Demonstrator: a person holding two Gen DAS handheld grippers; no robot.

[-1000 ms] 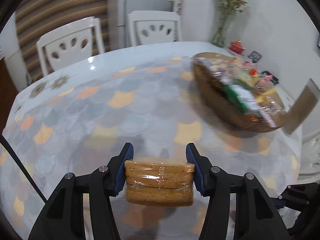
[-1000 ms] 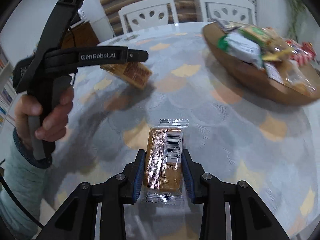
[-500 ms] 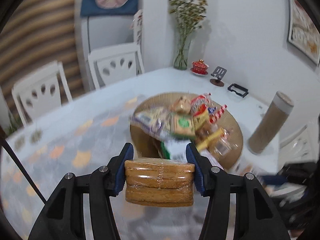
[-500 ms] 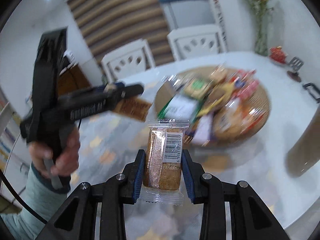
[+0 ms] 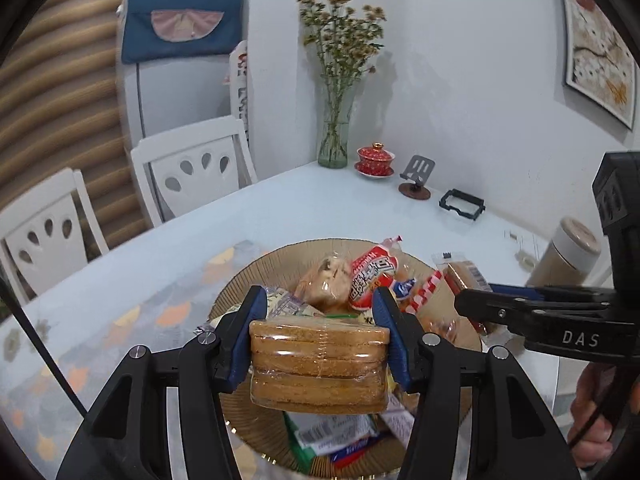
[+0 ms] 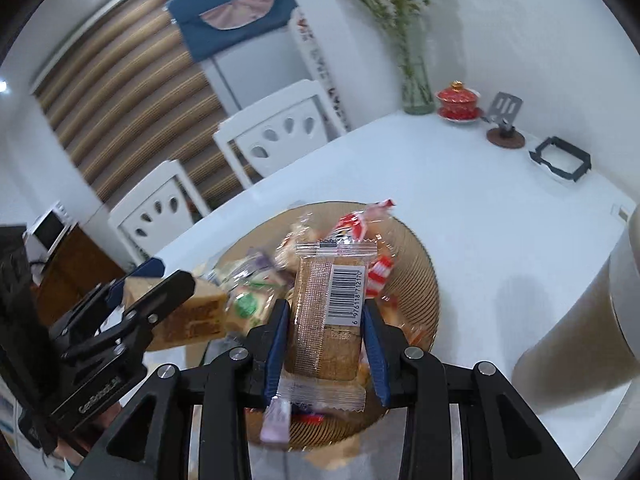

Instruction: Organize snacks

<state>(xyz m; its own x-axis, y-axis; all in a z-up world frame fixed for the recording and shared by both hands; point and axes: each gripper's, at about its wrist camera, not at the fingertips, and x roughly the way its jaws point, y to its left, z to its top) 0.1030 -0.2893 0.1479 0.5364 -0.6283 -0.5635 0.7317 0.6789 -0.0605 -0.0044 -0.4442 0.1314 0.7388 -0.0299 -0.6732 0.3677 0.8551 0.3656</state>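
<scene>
Table (image 5: 280, 208) white; basket (image 5: 256, 280) amid chairs (image 5: 192, 168), vase (image 5: 334, 140).

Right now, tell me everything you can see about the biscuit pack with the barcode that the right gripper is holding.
The barcode biscuit pack is a clear plastic wrapper with crimped ends around a golden-brown rectangular biscuit. A white barcode label runs along its right side. It points lengthwise away from the camera, pinched on its long sides by the blue pads of the right gripper. It hangs in the air above the woven snack basket, touching nothing else.
</scene>
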